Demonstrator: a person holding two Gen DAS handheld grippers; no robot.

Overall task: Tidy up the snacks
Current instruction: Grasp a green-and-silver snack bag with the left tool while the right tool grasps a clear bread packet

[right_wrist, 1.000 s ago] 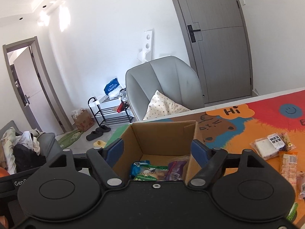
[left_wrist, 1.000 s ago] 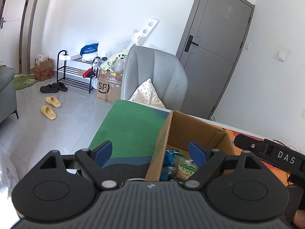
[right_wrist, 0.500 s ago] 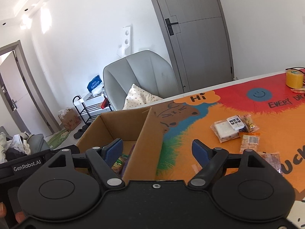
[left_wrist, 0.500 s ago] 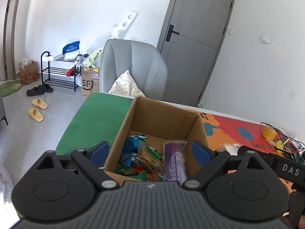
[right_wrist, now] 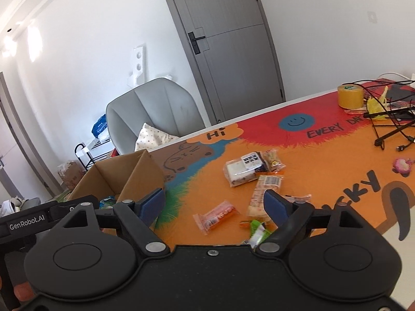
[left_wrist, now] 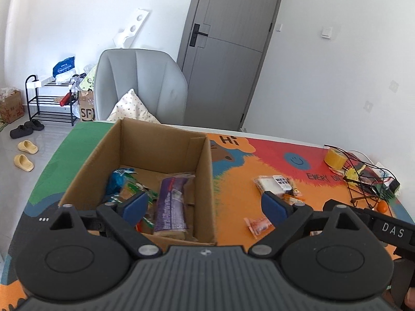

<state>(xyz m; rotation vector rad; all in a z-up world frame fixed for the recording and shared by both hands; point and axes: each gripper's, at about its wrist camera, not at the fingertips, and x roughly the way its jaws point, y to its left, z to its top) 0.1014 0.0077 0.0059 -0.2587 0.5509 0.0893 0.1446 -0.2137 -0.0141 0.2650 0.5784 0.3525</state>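
- the cardboard box [left_wrist: 205, 171] stands open on the left part of the table [right_wrist: 337, 171], its flaps upright; inside lie a purple packet [left_wrist: 171, 202] along the right wall, a blue packet [left_wrist: 116, 184] and green-printed wrappers [left_wrist: 140, 189] to its left.
- loose snacks lie on the table to the right of the box, well apart from it: a clear-wrapped white cake with a black label [right_wrist: 243, 168], a small patterned packet [right_wrist: 272, 160] touching its far end, a long pale biscuit packet [right_wrist: 262, 194] just below it, an orange-red packet [right_wrist: 215, 215] nearer the box, and a green-and-white wrapper [right_wrist: 256, 230] close to the camera.
- the left claw [left_wrist: 205, 207] hangs released, its jaws wide apart and having just been opening; the left blue pad sits over the box's contents, the right one over the mat, and nothing is pressed between them.
- the right claw [right_wrist: 215, 202] is also released, its jaws having just been opening further; the orange-red packet shows in the gap between them on the table, untouched.
- the table wears a bright mat in orange, red, blue and green, with a "hi" cloud [right_wrist: 215, 134], a blue smiley [right_wrist: 295, 121] and a drawn cat.
- at the table's far right sit a roll of yellow tape [right_wrist: 350, 96] and a tangle of black cables [right_wrist: 389, 121].
- behind the table stand a grey chair [left_wrist: 140, 85] with a dotted cushion [left_wrist: 132, 108], a grey door [left_wrist: 228, 51] in a white wall, a black shoe rack [left_wrist: 49, 101], and yellow slippers [left_wrist: 24, 154] on the tiled floor.
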